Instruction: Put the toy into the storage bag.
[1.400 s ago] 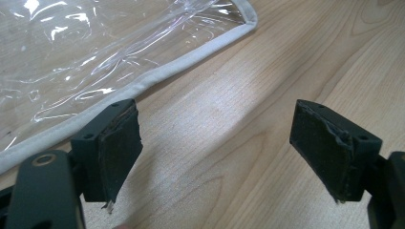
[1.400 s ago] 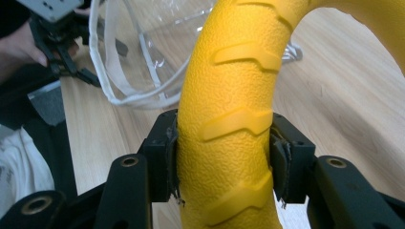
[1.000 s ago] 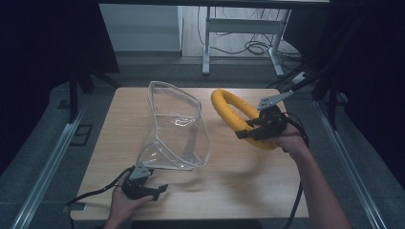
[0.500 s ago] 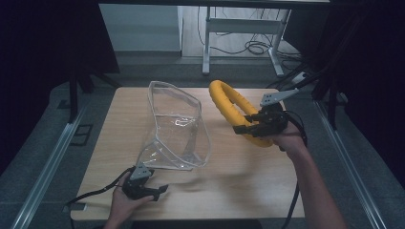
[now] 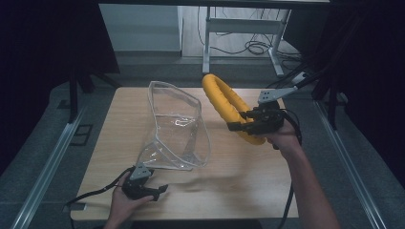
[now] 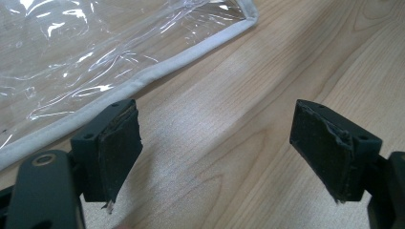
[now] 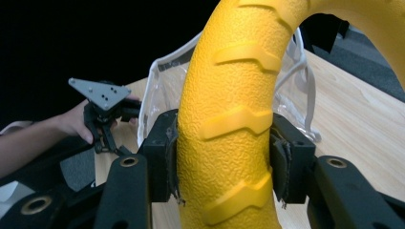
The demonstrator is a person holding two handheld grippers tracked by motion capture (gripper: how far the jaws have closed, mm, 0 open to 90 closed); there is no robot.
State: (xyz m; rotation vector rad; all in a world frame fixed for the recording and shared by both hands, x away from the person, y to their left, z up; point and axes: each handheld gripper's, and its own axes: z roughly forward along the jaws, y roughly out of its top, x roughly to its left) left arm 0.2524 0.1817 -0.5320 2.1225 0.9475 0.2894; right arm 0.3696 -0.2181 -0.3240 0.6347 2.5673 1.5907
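A yellow ring [image 5: 228, 106] with a pebbled surface and raised chevron ridges is held by the right gripper [image 5: 244, 124], its jaws closed on the ring's lower part. In the right gripper view the ring [image 7: 234, 114] is seen pressed between both black pads, rising out of the jaws and curving away to the upper right. The ring is lifted and tilted, its upper end leaning toward the clear bag [image 5: 177, 129]; whether its lower edge touches the wooden worktop [image 5: 248, 176] cannot be told.

The clear bag, edged with pale trim, stands open on the worktop just left of the ring, its mouth turned toward the ring. In the right gripper view the bag [image 7: 162, 81] is seen behind the ring, with the far hand and its grey three-cornered plate to the ring's left.

The left gripper [image 5: 152, 189] is held low at the near edge of the worktop, just in front of the bag's near corner. In the left gripper view its jaws are spread wide with only bare wood between them, and the bag's trimmed edge [image 6: 143, 81] is seen just beyond the left pad, apart from it.
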